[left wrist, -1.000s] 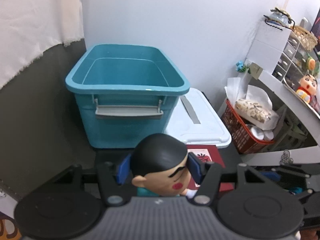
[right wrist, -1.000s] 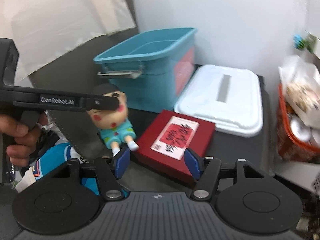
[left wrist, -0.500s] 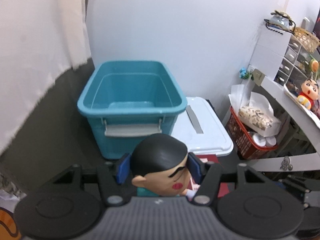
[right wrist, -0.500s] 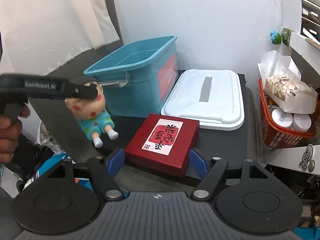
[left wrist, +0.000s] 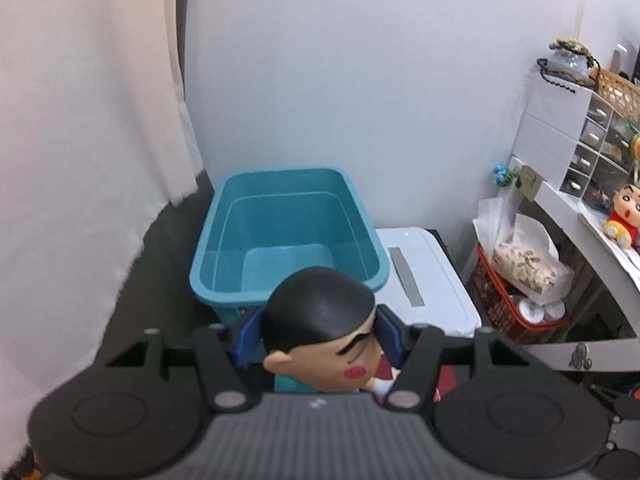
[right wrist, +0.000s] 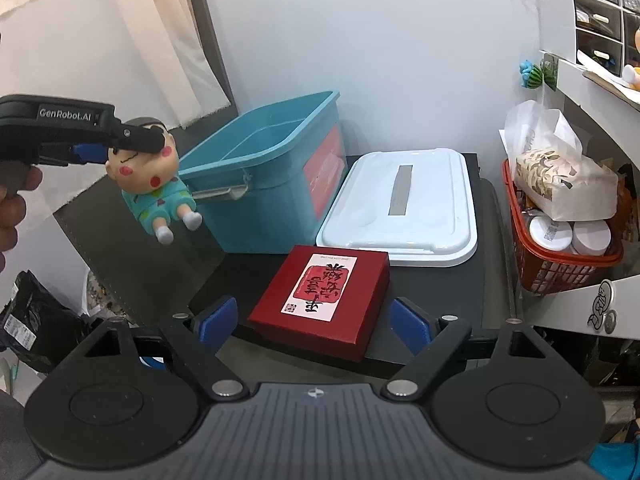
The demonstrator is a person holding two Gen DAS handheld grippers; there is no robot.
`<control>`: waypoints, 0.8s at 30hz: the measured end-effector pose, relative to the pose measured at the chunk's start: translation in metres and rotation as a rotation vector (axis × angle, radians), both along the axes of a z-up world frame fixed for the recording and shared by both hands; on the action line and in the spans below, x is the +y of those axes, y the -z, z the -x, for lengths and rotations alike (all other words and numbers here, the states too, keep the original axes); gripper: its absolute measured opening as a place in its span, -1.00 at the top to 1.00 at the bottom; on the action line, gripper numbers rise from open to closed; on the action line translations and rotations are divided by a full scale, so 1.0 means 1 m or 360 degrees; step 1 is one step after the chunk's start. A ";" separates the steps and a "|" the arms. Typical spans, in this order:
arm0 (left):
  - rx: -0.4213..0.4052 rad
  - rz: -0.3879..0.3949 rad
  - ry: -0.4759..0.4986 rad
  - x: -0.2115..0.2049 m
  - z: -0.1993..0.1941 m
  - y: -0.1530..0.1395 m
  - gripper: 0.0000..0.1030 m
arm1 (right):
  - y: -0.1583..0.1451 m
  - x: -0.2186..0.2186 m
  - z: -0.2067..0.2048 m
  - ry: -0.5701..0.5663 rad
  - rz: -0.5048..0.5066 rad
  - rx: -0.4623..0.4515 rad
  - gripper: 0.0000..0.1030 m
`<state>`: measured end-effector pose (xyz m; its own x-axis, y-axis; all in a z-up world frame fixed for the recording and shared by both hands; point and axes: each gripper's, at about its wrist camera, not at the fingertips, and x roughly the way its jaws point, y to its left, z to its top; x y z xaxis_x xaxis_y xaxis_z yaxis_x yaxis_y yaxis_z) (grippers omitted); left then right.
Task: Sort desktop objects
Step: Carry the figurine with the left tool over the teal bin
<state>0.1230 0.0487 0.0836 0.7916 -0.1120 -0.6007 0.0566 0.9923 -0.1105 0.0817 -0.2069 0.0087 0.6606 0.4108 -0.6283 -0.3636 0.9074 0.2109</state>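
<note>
Left gripper point(left wrist: 318, 334) is clamped on the round head of the figurine point(right wrist: 154, 168), held aloft near the teal bin point(left wrist: 286, 236). Hard, smooth and light it seems; slipping or swinging is possible. Right gripper point(right wrist: 314, 320) is opening, nothing gripped, with the red box point(right wrist: 320, 300) lying ahead of it on the desk.

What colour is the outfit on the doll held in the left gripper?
Light teal with small spots; the doll shows best in the right wrist view.
</note>
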 end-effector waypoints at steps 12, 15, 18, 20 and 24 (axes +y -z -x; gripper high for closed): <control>-0.0020 -0.0050 -0.0017 -0.004 -0.020 -0.022 -0.23 | -0.003 -0.005 0.000 0.0016 -0.0024 -0.0016 -0.77; -0.0016 -0.0060 -0.0025 -0.003 -0.027 -0.026 -0.23 | -0.003 -0.005 0.000 0.0018 -0.0032 -0.0019 -0.77; -0.0002 -0.0039 -0.0045 0.001 -0.033 -0.028 -0.23 | -0.003 -0.005 0.000 0.0016 -0.0032 -0.0025 -0.77; 0.0001 -0.0045 -0.0056 0.002 -0.037 -0.030 -0.23 | -0.002 -0.005 -0.001 0.0017 -0.0030 -0.0021 -0.77; 0.0011 -0.0054 -0.0060 0.004 -0.043 -0.030 -0.23 | 0.001 -0.004 -0.005 0.0021 -0.0028 -0.0001 -0.77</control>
<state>0.1662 0.0522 0.1137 0.7906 -0.0617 -0.6092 0.0181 0.9968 -0.0773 0.0863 -0.2114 0.0078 0.6667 0.4130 -0.6205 -0.3516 0.9083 0.2268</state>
